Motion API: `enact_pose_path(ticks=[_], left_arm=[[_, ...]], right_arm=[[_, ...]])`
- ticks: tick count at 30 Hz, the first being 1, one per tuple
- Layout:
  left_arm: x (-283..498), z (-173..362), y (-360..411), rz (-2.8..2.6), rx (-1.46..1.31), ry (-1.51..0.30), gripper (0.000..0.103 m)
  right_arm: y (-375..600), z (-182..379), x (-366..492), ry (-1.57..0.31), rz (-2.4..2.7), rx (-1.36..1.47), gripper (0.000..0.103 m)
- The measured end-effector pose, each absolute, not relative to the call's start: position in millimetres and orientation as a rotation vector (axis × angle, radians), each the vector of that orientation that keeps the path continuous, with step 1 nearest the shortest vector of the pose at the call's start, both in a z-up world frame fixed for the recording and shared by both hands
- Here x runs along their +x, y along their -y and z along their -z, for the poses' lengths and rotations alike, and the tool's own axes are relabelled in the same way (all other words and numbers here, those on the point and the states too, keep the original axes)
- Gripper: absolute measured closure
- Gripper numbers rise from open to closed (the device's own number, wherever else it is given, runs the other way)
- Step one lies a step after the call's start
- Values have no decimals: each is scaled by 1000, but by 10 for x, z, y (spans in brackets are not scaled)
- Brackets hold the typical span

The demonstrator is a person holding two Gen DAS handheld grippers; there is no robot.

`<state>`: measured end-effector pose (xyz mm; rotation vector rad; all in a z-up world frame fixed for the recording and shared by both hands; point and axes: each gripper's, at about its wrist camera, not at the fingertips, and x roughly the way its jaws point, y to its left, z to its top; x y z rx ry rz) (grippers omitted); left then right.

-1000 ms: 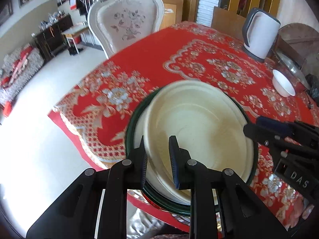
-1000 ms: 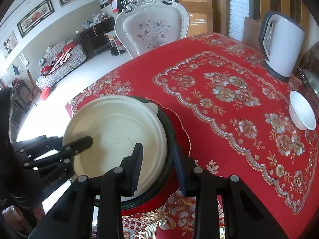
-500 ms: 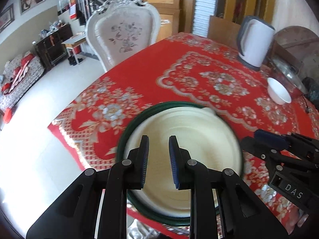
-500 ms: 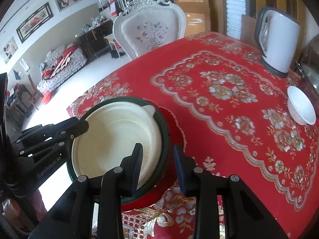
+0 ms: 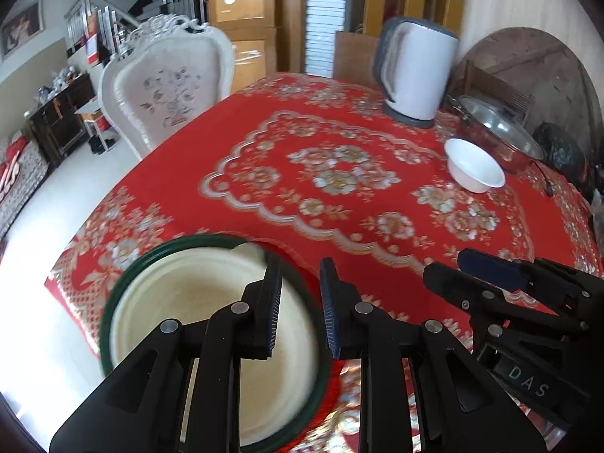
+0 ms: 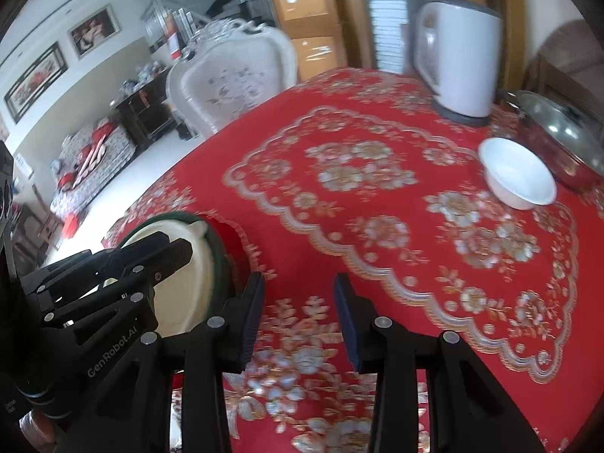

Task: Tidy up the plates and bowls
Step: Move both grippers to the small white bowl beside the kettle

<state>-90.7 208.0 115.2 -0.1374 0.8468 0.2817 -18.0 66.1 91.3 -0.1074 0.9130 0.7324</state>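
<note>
A cream plate (image 5: 196,302) lies flat inside a dark green plate (image 5: 211,238) at the near left corner of the red tablecloth. My left gripper (image 5: 300,264) hovers over the stack's right edge, its jaws nearly together with nothing between them. From the right wrist view the cream plate (image 6: 204,264) shows partly behind the left gripper (image 6: 177,243). My right gripper (image 6: 300,279) is to the right of the stack, over bare cloth. Its jaws are opening and nothing is between them. A small white bowl (image 5: 475,170) stands apart at the far right.
A white electric kettle (image 5: 415,71) stands at the back of the table, and a steel basin (image 5: 498,132) sits just behind the bowl. A white ornate chair (image 5: 166,83) stands at the far left side. The table edge drops to the floor left of the plates.
The cream plate, tilted over the green one a second ago, now lies flat in it. Both grippers have drawn back to the right, off the stack. The right jaws have widened.
</note>
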Motion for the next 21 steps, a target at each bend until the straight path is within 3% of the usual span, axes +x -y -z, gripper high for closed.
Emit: enact_pose_path(ticks=[21], left_arm=[[294,-1085,-1054,-138,-35,-876,83]], right_arm=[[729,-838,898,-920,-436,122,58]])
